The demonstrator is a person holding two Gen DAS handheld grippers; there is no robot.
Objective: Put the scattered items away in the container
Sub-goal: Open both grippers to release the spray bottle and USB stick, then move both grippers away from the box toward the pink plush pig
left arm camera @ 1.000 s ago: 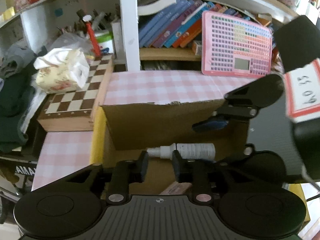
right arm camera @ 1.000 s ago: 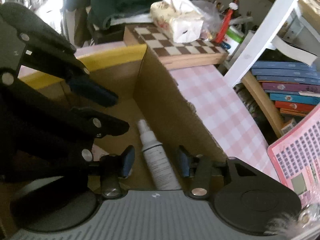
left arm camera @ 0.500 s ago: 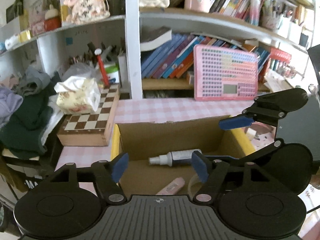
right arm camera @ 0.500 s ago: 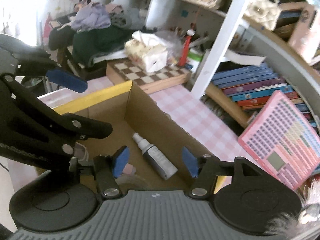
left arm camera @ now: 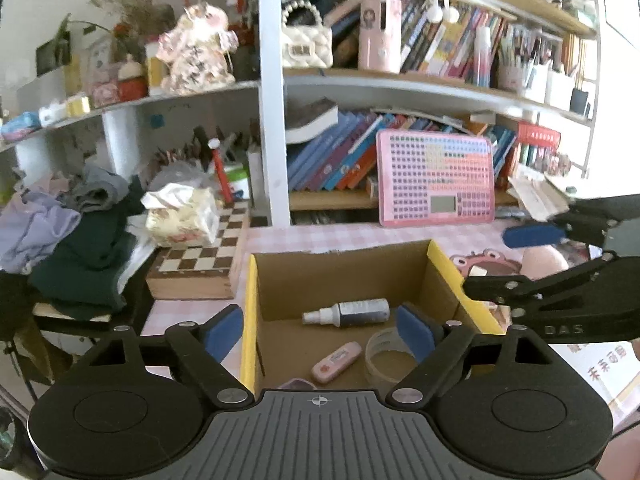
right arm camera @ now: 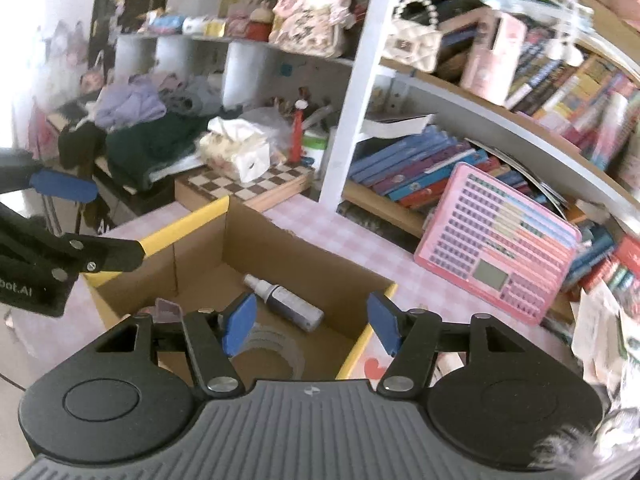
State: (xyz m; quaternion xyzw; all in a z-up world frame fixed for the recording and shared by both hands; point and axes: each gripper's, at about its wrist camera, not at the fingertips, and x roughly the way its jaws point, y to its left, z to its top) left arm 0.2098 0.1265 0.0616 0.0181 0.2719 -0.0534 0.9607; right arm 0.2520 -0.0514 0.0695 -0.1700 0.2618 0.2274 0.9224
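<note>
- Since a second ago both our claws have lifted up and back out of the cardboard box [left arm camera: 440, 264], so that the whole box and the shelves behind it now show.
- Our left claw [left arm camera: 318, 334] has its blue pads [left arm camera: 414, 334] far apart and is opening wider at this moment; nothing is between them, and they hang above the near part of the box.
- Our right claw [right arm camera: 310, 322] stands apart too, with nothing clamped; it hovers over the near right corner of the box.
- Inside the box, nearest us, lies a clear tape roll [left arm camera: 384, 360], and just beside it on the left a small pink case [left arm camera: 337, 362]; a bit of a purple thing [left arm camera: 296, 383] peeks out at the near edge.
- Farther in, the spray bottle [left arm camera: 348, 313] lies flat on the box floor along the far wall, its white nozzle pointing left.
- The box has yellow rims on its left and right sides and stands on the desk [left arm camera: 340, 236] with its pink checked cloth.
- To the right of the box a pink cartoon mirror [left arm camera: 486, 266] lies on the desk.
- To the left a chessboard box [left arm camera: 200, 264] carries a tissue pack [left arm camera: 182, 216], with a pile of clothes [left arm camera: 80, 240] beyond it.
- At the back a pink button board [left arm camera: 436, 180] leans upright against a row of books [left arm camera: 332, 160] on the shelf.
</note>
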